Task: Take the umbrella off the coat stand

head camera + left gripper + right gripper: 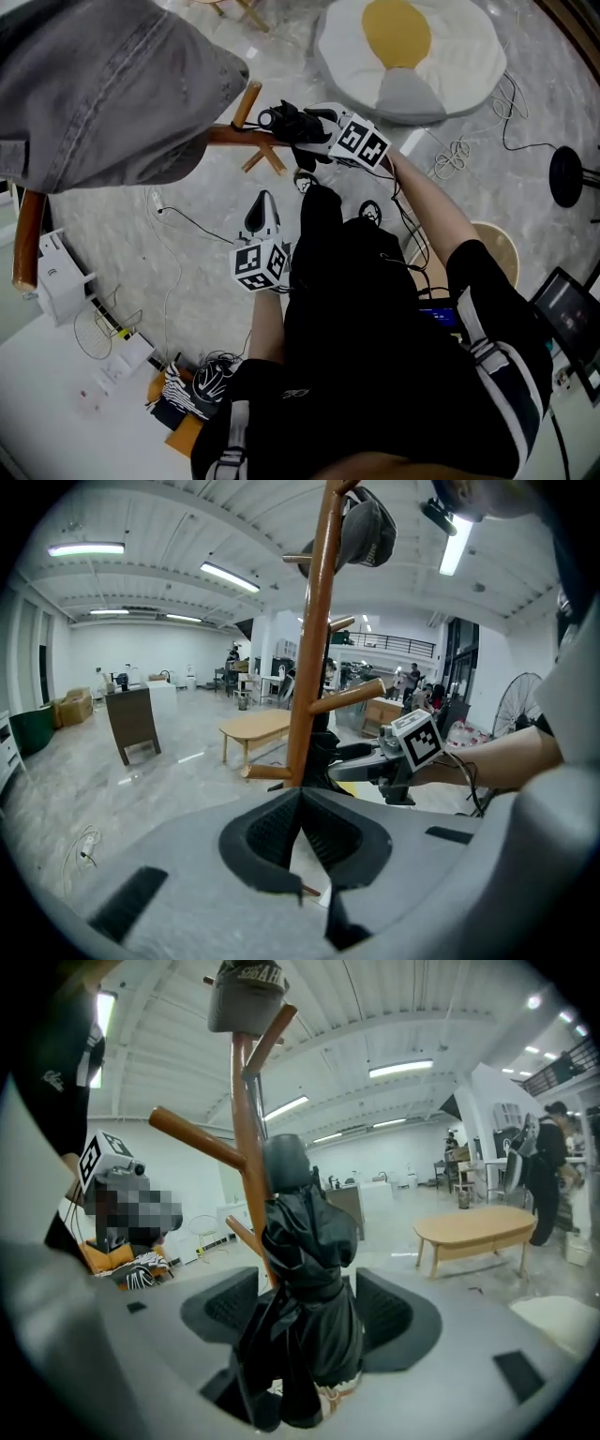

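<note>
The right tongs [309,1312] are spread wide, with the folded black umbrella [305,1279] hanging between the two pads. A thin gap seems to show on each side, so the pads do not appear to press on it. The umbrella is on the coat stand [246,1129], close against the right of the wooden pole and under its slanting pegs. Its rounded top is level with the middle pegs and its lower end dips below the tongs. A grey cap [246,997] sits on top of the stand.

The left tongs [302,827] are pressed together with nothing gripped. They are nearer to the person and lower than the right tongs, and point at the pole from the other side. Far to the right is a low wooden table [478,1227] on the marble floor [187,197].
</note>
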`<action>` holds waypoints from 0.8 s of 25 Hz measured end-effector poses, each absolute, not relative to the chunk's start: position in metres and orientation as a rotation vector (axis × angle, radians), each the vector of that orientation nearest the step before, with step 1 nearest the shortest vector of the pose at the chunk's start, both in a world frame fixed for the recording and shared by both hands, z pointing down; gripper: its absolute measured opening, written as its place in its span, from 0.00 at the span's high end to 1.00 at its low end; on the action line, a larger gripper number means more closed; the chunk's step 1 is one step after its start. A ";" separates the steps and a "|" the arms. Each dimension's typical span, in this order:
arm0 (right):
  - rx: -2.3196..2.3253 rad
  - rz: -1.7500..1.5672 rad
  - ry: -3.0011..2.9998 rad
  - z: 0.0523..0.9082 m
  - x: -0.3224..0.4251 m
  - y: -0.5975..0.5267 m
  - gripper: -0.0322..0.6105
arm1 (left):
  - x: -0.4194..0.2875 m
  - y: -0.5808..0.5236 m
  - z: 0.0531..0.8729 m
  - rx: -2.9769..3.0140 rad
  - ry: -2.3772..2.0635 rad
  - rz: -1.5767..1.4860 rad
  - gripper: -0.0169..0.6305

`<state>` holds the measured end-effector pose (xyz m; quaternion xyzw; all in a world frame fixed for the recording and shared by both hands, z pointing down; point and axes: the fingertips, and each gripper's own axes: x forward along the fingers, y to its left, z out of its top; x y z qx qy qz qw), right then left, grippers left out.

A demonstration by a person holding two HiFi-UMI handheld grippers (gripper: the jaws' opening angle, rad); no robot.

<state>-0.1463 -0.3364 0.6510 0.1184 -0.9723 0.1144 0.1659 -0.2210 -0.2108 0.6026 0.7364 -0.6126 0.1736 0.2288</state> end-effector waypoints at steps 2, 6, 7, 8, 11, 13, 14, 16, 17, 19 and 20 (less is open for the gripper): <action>0.296 0.319 -2.756 0.657 -0.153 -0.339 0.42 | -0.225 -0.211 0.603 2.019 -1.691 0.475 0.97; 0.222 0.324 -2.738 0.664 -0.163 -0.343 0.41 | -0.230 -0.213 0.603 2.004 -1.699 0.473 0.97; 0.204 0.334 -2.738 0.665 -0.167 -0.343 0.41 | -0.231 -0.213 0.603 1.999 -1.703 0.472 0.97; 0.184 0.341 -2.736 0.666 -0.170 -0.342 0.41 | -0.232 -0.214 0.604 1.995 -1.706 0.472 0.97; 0.123 0.346 -2.710 0.675 -0.182 -0.340 0.41 | -0.231 -0.215 0.606 1.991 -1.707 0.473 0.97; 0.102 0.331 -2.696 0.679 -0.187 -0.339 0.40 | -0.229 -0.216 0.605 1.990 -1.707 0.468 0.97; 0.101 0.316 -2.691 0.681 -0.189 -0.339 0.39 | -0.229 -0.215 0.605 1.988 -1.708 0.466 0.97; 0.108 0.265 -2.676 0.684 -0.190 -0.339 0.43 | -0.230 -0.215 0.605 1.983 -1.710 0.463 0.97; 0.113 0.234 -2.667 0.686 -0.189 -0.339 0.46 | -0.230 -0.215 0.605 1.981 -1.711 0.461 0.97; 0.130 0.196 -2.658 0.687 -0.187 -0.341 0.51 | -0.231 -0.216 0.606 1.979 -1.711 0.457 0.97; 0.142 0.192 -2.659 0.687 -0.186 -0.342 0.52 | -0.231 -0.216 0.606 1.980 -1.711 0.455 0.97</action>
